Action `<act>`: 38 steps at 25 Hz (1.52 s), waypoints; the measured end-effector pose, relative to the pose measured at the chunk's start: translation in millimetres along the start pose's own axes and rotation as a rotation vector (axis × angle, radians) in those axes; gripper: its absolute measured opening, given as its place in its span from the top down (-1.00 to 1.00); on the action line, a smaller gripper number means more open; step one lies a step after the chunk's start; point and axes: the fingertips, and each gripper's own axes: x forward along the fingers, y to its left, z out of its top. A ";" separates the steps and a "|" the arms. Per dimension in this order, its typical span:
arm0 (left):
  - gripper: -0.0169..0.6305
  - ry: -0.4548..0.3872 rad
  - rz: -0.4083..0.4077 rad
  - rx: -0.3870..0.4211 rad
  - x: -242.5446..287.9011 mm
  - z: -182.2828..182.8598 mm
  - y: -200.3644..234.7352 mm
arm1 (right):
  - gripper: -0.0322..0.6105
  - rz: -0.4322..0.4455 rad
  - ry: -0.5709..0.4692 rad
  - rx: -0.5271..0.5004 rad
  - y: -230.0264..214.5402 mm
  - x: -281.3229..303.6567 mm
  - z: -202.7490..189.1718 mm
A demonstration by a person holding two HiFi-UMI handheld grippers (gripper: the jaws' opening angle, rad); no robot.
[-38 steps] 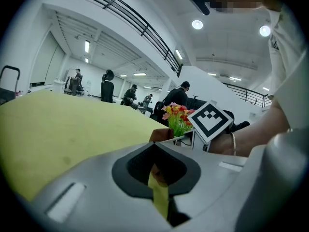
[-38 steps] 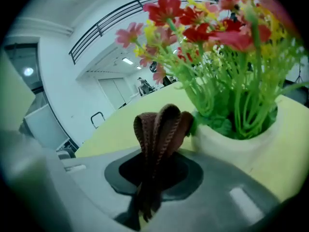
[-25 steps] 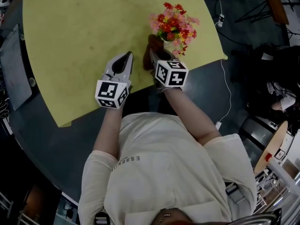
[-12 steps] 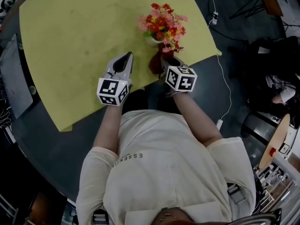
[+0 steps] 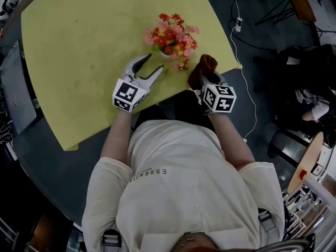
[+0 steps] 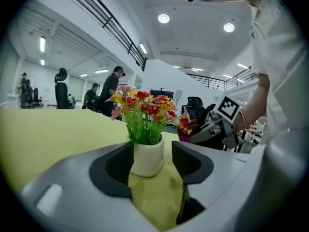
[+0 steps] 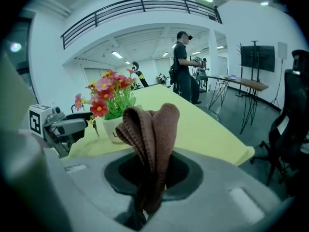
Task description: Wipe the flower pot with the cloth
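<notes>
- Since a second ago, the right tongs [image 5: 206,75] have pulled off the small white ceramic flower pot [image 6: 147,156] and now sit to its right, near the edge of the yellow-green covered worktop [image 5: 79,46]. The left tongs [image 5: 155,62] have swung in toward the pot, and their jaws have just been opening.
- In the head view the pot is almost wholly buried under its red, pink and yellow artificial flowers [image 5: 170,34]; only a sliver of white rim shows.
- The tips of the right tongs are hidden there by the brown towelling cloth [image 5: 203,66].
- The left gripper view shows the left jaws apart, with the pot standing on the worktop in the gap; the pads do not press on it, and whether a tip grazes it cannot be told.
- The right gripper view shows the right jaws clamped on the cloth, which stands up from them in a folded bunch, apart from the pot.
- The left forearm reaches forward with its tongs held near level. The right tongs tip downward.
</notes>
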 end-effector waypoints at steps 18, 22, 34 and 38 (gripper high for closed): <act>-0.76 0.129 -0.204 0.121 91.1 -22.9 16.2 | 0.75 0.032 -0.042 -0.107 -43.5 34.9 62.5; -0.74 0.207 -0.183 0.147 99.8 -30.3 16.9 | 0.75 0.054 -0.023 -0.112 -44.9 43.2 64.9; -0.77 0.276 -0.149 0.173 102.8 -41.0 18.7 | 0.75 0.108 0.021 -0.141 -47.9 56.0 69.3; -0.77 0.197 -0.102 0.141 104.0 -21.0 13.1 | 0.75 0.135 0.005 -0.181 -50.6 49.9 72.5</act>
